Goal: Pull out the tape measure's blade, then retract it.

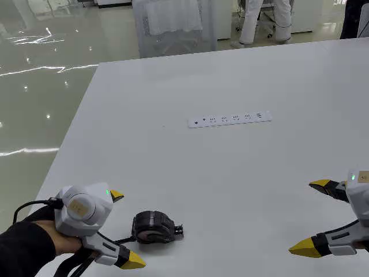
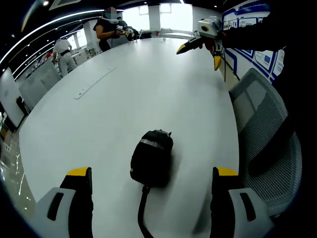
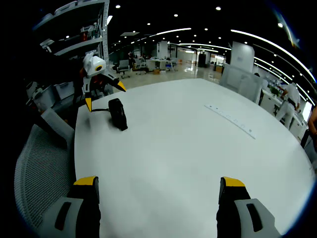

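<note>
A black tape measure [image 1: 153, 227] lies on the white table [image 1: 230, 173] near its front left corner, its wrist strap trailing toward me. My left gripper [image 1: 125, 228] is open just left of it, jaws spread on either side of the strap end, not touching the case. The left gripper view has the tape measure [image 2: 152, 157] a short way ahead, between the yellow-tipped jaws. My right gripper [image 1: 314, 216] is open at the front right, far from the tape measure [image 3: 117, 113], with nothing between its jaws. No blade shows outside the case.
A white power strip [image 1: 229, 119] lies flat mid-table. A mesh office chair [image 2: 270, 134] stands at the near table edge. A person in white [image 1: 262, 20] stands beyond the far edge, and a chair [image 1: 170, 26] is pushed against it.
</note>
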A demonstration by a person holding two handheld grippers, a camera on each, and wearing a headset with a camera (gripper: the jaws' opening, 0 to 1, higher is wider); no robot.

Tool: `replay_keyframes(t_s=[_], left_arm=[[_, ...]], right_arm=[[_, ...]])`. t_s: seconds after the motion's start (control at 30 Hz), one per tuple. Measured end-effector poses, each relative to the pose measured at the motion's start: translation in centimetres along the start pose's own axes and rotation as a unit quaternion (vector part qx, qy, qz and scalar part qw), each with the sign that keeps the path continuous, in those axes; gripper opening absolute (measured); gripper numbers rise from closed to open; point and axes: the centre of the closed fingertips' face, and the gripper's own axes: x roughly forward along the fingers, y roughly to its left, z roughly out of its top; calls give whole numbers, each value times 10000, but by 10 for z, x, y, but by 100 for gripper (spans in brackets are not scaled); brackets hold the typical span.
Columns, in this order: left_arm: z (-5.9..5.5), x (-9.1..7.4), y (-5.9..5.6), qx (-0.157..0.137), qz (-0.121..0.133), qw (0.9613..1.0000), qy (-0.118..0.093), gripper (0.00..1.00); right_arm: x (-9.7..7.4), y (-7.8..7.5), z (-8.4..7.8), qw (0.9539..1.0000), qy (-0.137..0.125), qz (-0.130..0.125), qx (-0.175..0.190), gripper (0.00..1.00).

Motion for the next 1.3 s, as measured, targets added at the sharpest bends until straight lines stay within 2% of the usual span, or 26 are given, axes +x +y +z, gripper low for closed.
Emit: replay_keyframes(t_s=[0.17, 0.37, 0.47, 0.67, 0.77, 0.87, 0.97, 1.13, 1.17, 1.23, 1.27, 1.3], left_arm=[[6, 8, 1, 236, -124, 9995, 194, 94], [11, 21, -3, 503, -346, 9975, 359, 89], [15, 26, -3, 515, -392, 9973, 349, 84], [13, 35, -3, 704, -489, 9945, 595, 75], [10, 40, -6, 868, -586, 9917, 747, 66], [5, 45, -12, 996, -709, 9877, 978, 63], [4, 48, -15, 1095, -821, 9845, 1099, 54], [5, 52, -14, 1215, -837, 9816, 1211, 44], [4, 53, -13, 1290, -787, 9807, 1244, 43], [4, 54, -6, 1639, -641, 9756, 1310, 36], [4, 55, -3, 1676, -573, 9753, 1322, 32], [4, 57, -6, 1528, -621, 9771, 1343, 32]], right_arm=[[11, 1, 1, 9999, 39, 45, -100, 99], [26, 8, 3, 9995, 70, 149, -258, 99], [32, 9, 6, 9991, 74, 214, -348, 99], [42, 9, 11, 9984, 66, 360, -422, 99], [48, 12, 15, 9977, 33, 441, -516, 94], [58, 17, 18, 9972, 60, 530, -529, 95], [66, 22, 21, 9959, 88, 642, -624, 94], [82, 27, 27, 9937, 136, 788, -785, 91], [84, 28, 28, 9933, 145, 824, -797, 89], [89, 32, 32, 9921, 168, 899, -857, 88], [90, 32, 33, 9915, 167, 924, -905, 87], [92, 33, 36, 9910, 161, 940, -944, 87]])
